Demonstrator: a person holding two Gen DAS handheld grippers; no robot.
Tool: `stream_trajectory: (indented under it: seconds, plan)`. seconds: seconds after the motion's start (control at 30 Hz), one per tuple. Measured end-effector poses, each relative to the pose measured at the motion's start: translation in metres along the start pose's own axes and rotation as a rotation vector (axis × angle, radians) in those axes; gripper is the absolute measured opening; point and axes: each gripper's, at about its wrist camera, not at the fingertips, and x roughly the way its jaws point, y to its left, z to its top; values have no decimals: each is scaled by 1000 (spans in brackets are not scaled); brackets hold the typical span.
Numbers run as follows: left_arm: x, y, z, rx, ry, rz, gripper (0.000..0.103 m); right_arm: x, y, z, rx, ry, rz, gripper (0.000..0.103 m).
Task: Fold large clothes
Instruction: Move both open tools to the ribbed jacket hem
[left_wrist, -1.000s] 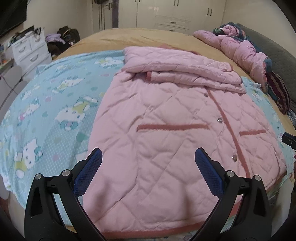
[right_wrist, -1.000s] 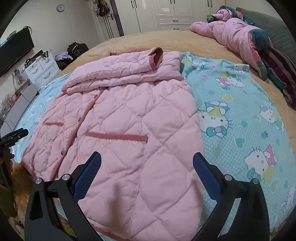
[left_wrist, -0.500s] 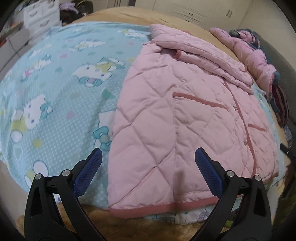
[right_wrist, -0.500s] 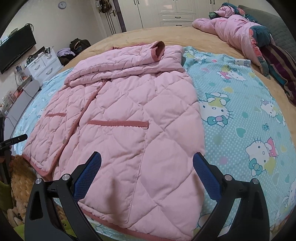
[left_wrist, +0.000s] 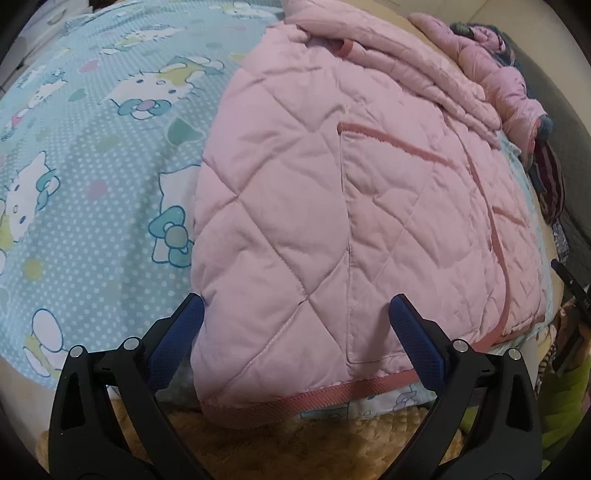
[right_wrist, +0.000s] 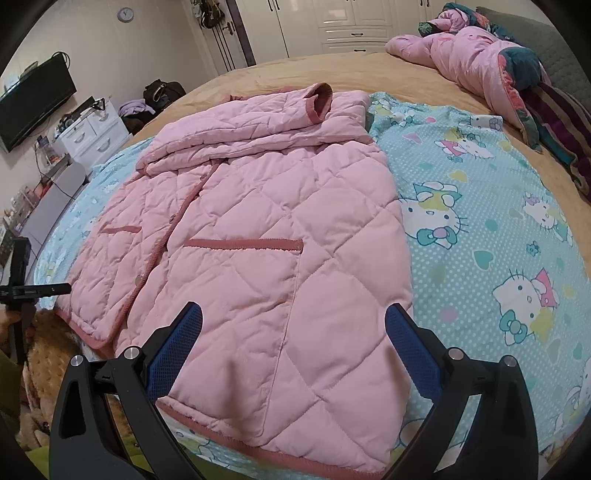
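Two corners up for grabs: the jacket (right_wrist: 258, 236) lies flat on the sheet (right_wrist: 480, 229), hem between both spread jaws. Left gripper (left_wrist: 295, 321) and right gripper (right_wrist: 293, 325) should bite deep past the trim (left_wrist: 314, 397), together.

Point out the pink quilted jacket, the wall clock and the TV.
pink quilted jacket (right_wrist: 258, 206): right wrist view, on its quilted front.
wall clock (right_wrist: 126, 14): right wrist view, on its face.
TV (right_wrist: 33, 99): right wrist view, on its dark screen.
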Motion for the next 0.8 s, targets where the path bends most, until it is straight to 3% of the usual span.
stream_trajectory:
  seconds: [0.3, 0.73, 0.8]
  plan:
    - [6, -1, -4, 12, 71, 45, 94, -4, -11, -20, 6, 66, 30, 99]
    - [8, 11, -1, -49, 67, -35, 94, 4, -38, -53, 94, 193, 81, 99]
    - [7, 11, -1, -49, 60, -35, 89, 9, -42, -59, 118, 222, 105, 99]
